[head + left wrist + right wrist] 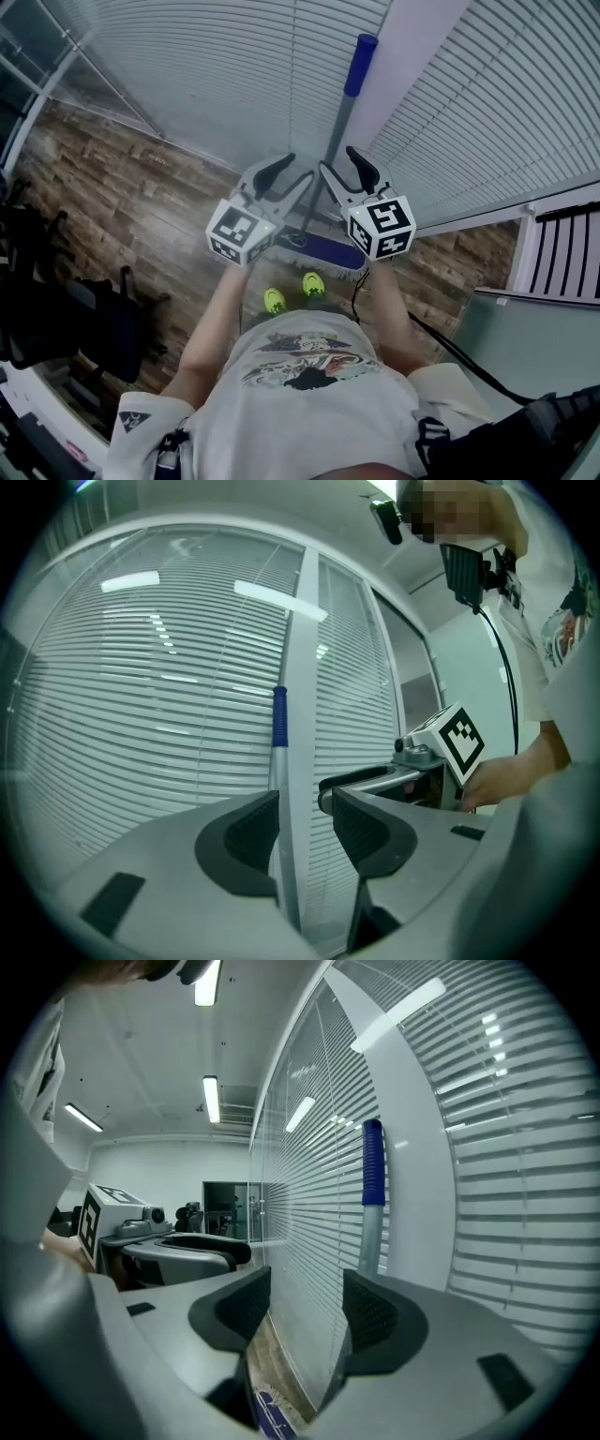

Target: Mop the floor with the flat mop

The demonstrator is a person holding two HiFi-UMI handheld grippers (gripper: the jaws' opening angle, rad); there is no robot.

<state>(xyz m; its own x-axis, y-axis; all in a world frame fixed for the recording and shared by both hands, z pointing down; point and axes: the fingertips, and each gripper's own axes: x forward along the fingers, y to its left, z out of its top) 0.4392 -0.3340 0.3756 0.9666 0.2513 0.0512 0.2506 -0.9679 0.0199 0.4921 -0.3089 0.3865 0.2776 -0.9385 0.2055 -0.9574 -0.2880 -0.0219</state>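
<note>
Head view showed the left gripper (292,176) and right gripper (339,169) both open and empty, close to the mop (339,127). It leaned on the pillar (412,37), its head at the floor's (141,187) edge. The pole looked light, stiff and slick, and was best taken mid-shaft.

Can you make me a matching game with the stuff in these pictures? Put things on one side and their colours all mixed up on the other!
Things:
1. mop grip
2. shoes
3. floor
4. blinds

Colours:
A. brown wood
B. white
C. blue
D. bright yellow-green

Right pairs: 1-C, 2-D, 3-A, 4-B
</note>
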